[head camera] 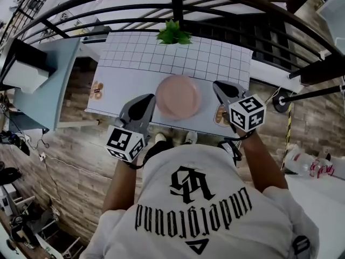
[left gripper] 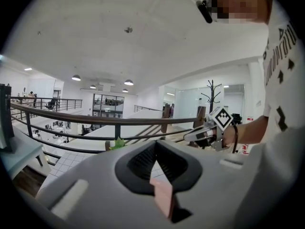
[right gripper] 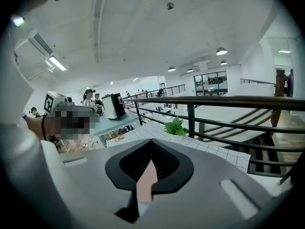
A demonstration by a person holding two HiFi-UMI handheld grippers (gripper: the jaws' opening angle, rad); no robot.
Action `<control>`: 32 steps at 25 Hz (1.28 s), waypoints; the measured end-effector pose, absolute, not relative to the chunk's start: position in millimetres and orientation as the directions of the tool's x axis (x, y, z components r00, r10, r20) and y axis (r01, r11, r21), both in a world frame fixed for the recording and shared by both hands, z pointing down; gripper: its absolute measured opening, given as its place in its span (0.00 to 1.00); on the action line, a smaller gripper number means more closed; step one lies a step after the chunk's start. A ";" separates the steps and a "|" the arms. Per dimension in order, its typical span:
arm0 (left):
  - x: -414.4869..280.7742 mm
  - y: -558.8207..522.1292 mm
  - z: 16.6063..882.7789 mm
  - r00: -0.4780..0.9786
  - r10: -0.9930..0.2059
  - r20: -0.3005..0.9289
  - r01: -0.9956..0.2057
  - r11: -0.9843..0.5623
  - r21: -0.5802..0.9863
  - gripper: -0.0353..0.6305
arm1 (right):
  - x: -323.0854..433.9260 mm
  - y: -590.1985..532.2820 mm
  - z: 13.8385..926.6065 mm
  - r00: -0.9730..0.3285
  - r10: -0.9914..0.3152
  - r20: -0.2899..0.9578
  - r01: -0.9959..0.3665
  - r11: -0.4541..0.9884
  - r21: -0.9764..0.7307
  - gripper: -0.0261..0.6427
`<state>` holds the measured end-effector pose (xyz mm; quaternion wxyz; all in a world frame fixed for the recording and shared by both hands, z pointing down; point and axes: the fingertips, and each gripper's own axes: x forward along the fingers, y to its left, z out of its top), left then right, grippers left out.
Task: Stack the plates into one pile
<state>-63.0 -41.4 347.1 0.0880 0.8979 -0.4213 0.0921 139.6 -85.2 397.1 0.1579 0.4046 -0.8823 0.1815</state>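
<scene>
- Pink rim is what's pinched: the left gripper (head camera: 149, 101) and right gripper (head camera: 218, 86) are both clenched on the plate (head camera: 178, 96), one at each side of it.
- The plate is probably being carried near the table (head camera: 215, 63)'s front edge, so a level set-down is needed next.
- Beyond the plate, only a plant (head camera: 173, 34) is seen. No second plate can be made out, and it can't be told if this is one plate or a stack.

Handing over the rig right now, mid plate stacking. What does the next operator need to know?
Left gripper: shut, empty, held off the table.
Right gripper: shut, empty, also raised.
Pink plates: one pile at the table's near edge, between the grippers; count unclear.
Done: stacking looks finished.
Left: check the small round thing at the near right edge; I cannot tell whether it is a plate.
</scene>
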 end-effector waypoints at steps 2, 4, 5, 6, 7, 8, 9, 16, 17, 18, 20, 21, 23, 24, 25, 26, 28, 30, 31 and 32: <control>-68.5 -38.3 346.7 0.637 -0.733 0.239 -0.765 -0.639 0.078 0.13 | 136.1 -78.5 392.7 -0.620 -0.667 0.413 -0.775 0.601 -0.193 0.04; -72.5 -34.8 345.6 0.647 -0.726 0.232 -0.757 -0.650 0.076 0.13 | 134.7 -69.3 389.2 -0.612 -0.679 0.404 -0.783 0.592 -0.192 0.04; -74.0 -32.2 343.9 0.652 -0.724 0.226 -0.753 -0.654 0.076 0.13 | 134.2 -64.2 387.4 -0.610 -0.685 0.399 -0.785 0.589 -0.191 0.04; -74.7 -28.6 342.1 0.657 -0.722 0.219 -0.749 -0.658 0.076 0.13 | 134.4 -58.6 385.3 -0.608 -0.690 0.393 -0.788 0.587 -0.188 0.04; -74.5 -23.9 341.0 0.662 -0.718 0.214 -0.744 -0.663 0.077 0.13 | 135.6 -52.4 383.4 -0.604 -0.696 0.388 -0.791 0.584 -0.184 0.04; -74.2 -18.1 340.6 0.669 -0.712 0.212 -0.738 -0.670 0.079 0.13 | 136.9 -45.4 381.5 -0.598 -0.704 0.384 -0.796 0.577 -0.181 0.04; -75.4 -11.9 340.1 0.678 -0.704 0.213 -0.730 -0.679 0.080 0.13 | 136.5 -37.9 379.4 -0.590 -0.712 0.380 -0.803 0.569 -0.181 0.04; -129.4 39.1 327.4 0.715 -0.670 0.202 -0.693 -0.718 0.072 0.13 | 93.7 20.0 363.4 -0.557 -0.754 0.347 -0.829 0.532 -0.174 0.04; -134.9 48.6 327.3 0.716 -0.668 0.203 -0.691 -0.719 0.074 0.13 | 90.2 30.5 362.3 -0.554 -0.757 0.346 -0.831 0.530 -0.171 0.04; -138.2 58.4 327.9 0.719 -0.665 0.205 -0.689 -0.721 0.076 0.13 | 88.4 41.7 361.8 -0.552 -0.759 0.345 -0.832 0.527 -0.170 0.04; -138.3 76.5 326.6 0.724 -0.658 0.208 -0.683 -0.727 0.076 0.13 | 88.3 64.6 362.4 -0.549 -0.762 0.343 -0.835 0.523 -0.172 0.04; -138.4 84.4 325.0 0.727 -0.655 0.208 -0.679 -0.730 0.074 0.13 | 87.1 75.4 363.0 -0.547 -0.764 0.342 -0.836 0.522 -0.172 0.04; -147.8 98.2 322.3 0.736 -0.644 0.208 -0.669 -0.740 0.072 0.13 | 74.6 95.2 363.9 -0.541 -0.769 0.342 -0.840 0.516 -0.168 0.04; -157.0 105.4 321.3 0.740 -0.640 0.206 -0.664 -0.745 0.072 0.13 | 63.6 104.7 363.8 -0.538 -0.771 0.342 -0.842 0.513 -0.167 0.04; -166.8 113.5 320.4 0.744 -0.637 0.203 -0.660 -0.748 0.072 0.13 | 51.9 114.6 363.5 -0.537 -0.772 0.341 -0.843 0.512 -0.167 0.04; -175.2 122.6 319.8 0.746 -0.635 0.200 -0.658 -0.750 0.072 0.13 | 41.5 125.0 362.9 -0.537 -0.773 0.338 -0.843 0.512 -0.167 0.04; -188.9 138.4 320.1 0.749 -0.633 0.194 -0.654 -0.753 0.071 0.13 | 24.3 143.6 360.8 -0.534 -0.782 0.321 -0.844 0.511 -0.161 0.04; -206.8 144.8 323.1 0.751 -0.632 0.190 -0.653 -0.754 0.073 0.13 | 3.7 153.7 359.7 -0.527 -0.795 0.301 -0.849 0.506 -0.151 0.04; -216.1 146.4 324.7 0.752 -0.632 0.188 -0.653 -0.754 0.074 0.13 | -6.9 157.3 360.0 -0.523 -0.800 0.294 -0.852 0.503 -0.149 0.04; -223.6 148.4 325.6 0.752 -0.632 0.185 -0.653 -0.754 0.076 0.13 | -16.0 161.0 360.4 -0.522 -0.803 0.289 -0.853 0.501 -0.149 0.04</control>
